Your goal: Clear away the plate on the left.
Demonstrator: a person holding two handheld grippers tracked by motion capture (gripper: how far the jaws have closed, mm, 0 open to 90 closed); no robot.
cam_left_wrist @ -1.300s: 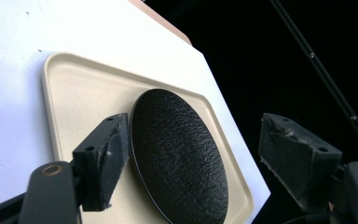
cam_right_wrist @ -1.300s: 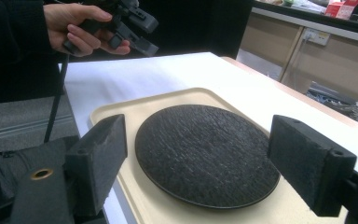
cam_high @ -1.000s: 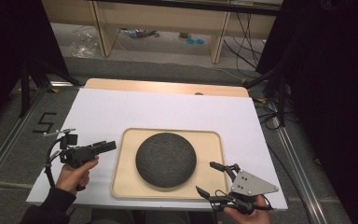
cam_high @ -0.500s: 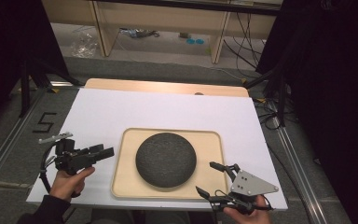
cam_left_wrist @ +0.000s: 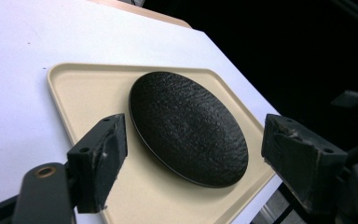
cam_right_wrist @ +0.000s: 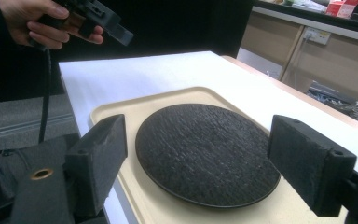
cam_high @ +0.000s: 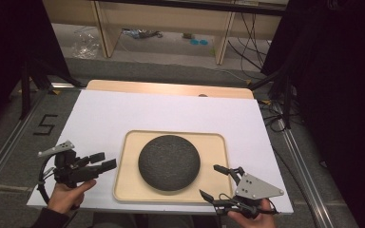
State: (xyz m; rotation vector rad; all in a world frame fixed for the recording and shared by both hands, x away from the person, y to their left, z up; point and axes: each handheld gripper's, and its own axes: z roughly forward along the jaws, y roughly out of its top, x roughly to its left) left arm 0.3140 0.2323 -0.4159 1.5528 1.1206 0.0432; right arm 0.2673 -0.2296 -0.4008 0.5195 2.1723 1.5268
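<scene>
Dark and rough-textured, the plate (cam_high: 169, 162) lies flat in the middle of the beige tray (cam_high: 123, 187), between your wide-open, empty grippers: the left gripper (cam_high: 103, 161) off the tray's left edge, the right gripper (cam_high: 215, 180) nearer, over its front right corner.

— What do I have in front of me?
— A round black plate (cam_high: 169, 162) with a rough, pebbled face; it lies flat, middle of a cream tray (cam_high: 216, 142); the tray sits flat on the white table, near edge.
</scene>
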